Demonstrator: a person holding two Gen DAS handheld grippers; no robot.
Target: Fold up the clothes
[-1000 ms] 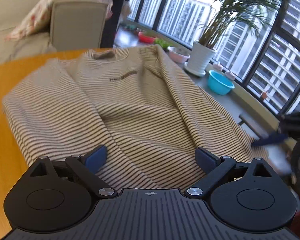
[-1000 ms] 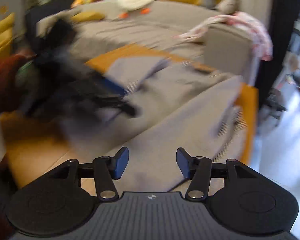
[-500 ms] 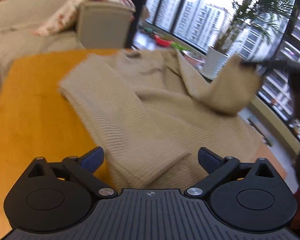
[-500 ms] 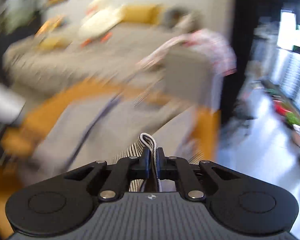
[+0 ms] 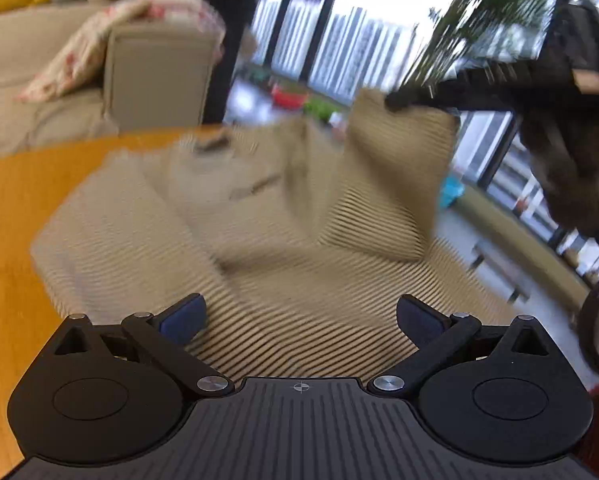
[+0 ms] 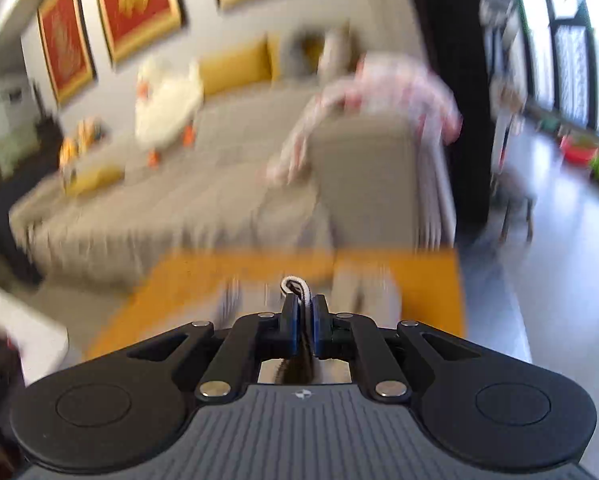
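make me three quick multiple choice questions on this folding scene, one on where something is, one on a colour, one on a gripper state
1. Where does the striped sweater lie?
A. on the sofa
B. on the orange table
C. on the floor

2. What colour are the pads of the left gripper?
A. blue
B. red
C. white

3. How does the right gripper stand?
A. wide open over the table
B. shut on nothing
C. shut on a fold of the sweater

Answers: 1 B, the sweater spreads over the orange table, one part lifted. 2 A, both pads show blue in the left wrist view. 3 C, striped cloth sticks out between the closed pads in the right wrist view.
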